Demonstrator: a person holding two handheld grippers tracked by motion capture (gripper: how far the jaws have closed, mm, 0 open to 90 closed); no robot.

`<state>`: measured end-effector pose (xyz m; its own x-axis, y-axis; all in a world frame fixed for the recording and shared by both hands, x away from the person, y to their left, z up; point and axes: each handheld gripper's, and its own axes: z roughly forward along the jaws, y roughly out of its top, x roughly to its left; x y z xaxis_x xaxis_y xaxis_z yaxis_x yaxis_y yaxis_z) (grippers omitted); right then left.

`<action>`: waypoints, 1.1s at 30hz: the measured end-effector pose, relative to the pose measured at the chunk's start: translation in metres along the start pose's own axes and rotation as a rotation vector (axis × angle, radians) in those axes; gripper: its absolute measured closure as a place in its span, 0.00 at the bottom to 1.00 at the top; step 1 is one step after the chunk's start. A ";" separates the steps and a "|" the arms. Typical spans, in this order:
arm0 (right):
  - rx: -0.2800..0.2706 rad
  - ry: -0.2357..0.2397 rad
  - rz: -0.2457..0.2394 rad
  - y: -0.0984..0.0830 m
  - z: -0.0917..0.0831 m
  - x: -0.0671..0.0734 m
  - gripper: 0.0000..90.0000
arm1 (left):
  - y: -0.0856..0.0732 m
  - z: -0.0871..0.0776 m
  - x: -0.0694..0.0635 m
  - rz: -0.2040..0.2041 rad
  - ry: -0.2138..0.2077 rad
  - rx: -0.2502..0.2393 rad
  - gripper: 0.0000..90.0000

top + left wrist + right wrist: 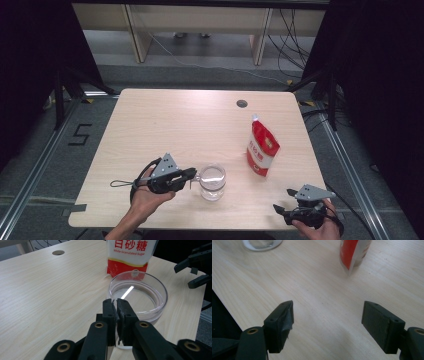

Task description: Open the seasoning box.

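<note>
Clearly, with the glass point(212, 182) standing just left of the sugar pouch point(261, 148) and its near rim pinched by the left tongs point(117, 305), while the right tongs point(327, 325) are held wide apart, water could be spilled if it were tilted.

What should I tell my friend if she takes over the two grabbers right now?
Left gripper: jaws shut on the near rim of the clear glass cup, near the table's front edge.
Right gripper: open, holding nothing, low at the table's front right corner.
Sugar pouch: upright, right of the cup and behind it, untouched.
Done: cup gripped.
Left: probably fetch the pouch with the right gripper; the goal beyond that is only a guess.
</note>
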<state>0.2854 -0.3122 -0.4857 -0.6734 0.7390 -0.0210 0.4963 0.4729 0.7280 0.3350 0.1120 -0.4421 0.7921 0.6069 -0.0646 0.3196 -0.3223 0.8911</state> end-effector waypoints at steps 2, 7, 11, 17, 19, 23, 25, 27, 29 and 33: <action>0.001 0.003 -0.004 0.001 0.000 0.001 0.31 | 0.000 0.000 0.000 0.000 0.001 -0.003 0.94; -0.013 0.020 -0.021 0.002 0.001 0.003 0.33 | -0.001 0.000 0.000 -0.008 0.000 -0.006 0.94; -0.034 0.043 -0.030 0.005 0.001 0.007 0.37 | -0.002 0.000 -0.002 -0.019 0.007 -0.008 0.94; -0.058 0.068 -0.025 0.007 0.001 0.008 0.39 | -0.002 -0.001 0.000 0.005 0.003 -0.009 0.94; -0.061 0.066 -0.009 0.007 0.000 0.011 0.40 | -0.003 0.000 0.000 0.002 -0.003 -0.012 0.94; -0.079 0.077 -0.036 0.009 0.001 0.011 0.43 | -0.003 -0.001 0.000 0.001 0.002 -0.013 0.94; -0.101 0.082 -0.044 0.011 0.000 0.012 0.47 | -0.004 -0.001 0.000 0.001 -0.001 -0.015 0.95; -0.123 0.090 -0.026 0.012 -0.001 0.015 0.50 | -0.004 -0.001 0.000 -0.001 0.002 -0.013 0.95; -0.146 0.093 -0.035 0.014 -0.002 0.015 0.53 | -0.004 -0.001 0.000 0.000 0.002 -0.015 0.95; -0.180 0.101 -0.067 0.019 0.001 0.018 0.60 | -0.005 -0.001 -0.001 -0.017 0.005 -0.013 0.95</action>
<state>0.2832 -0.2890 -0.4732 -0.7574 0.6529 -0.0112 0.3491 0.4193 0.8380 0.3318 0.1135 -0.4458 0.7839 0.6160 -0.0780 0.3263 -0.3019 0.8958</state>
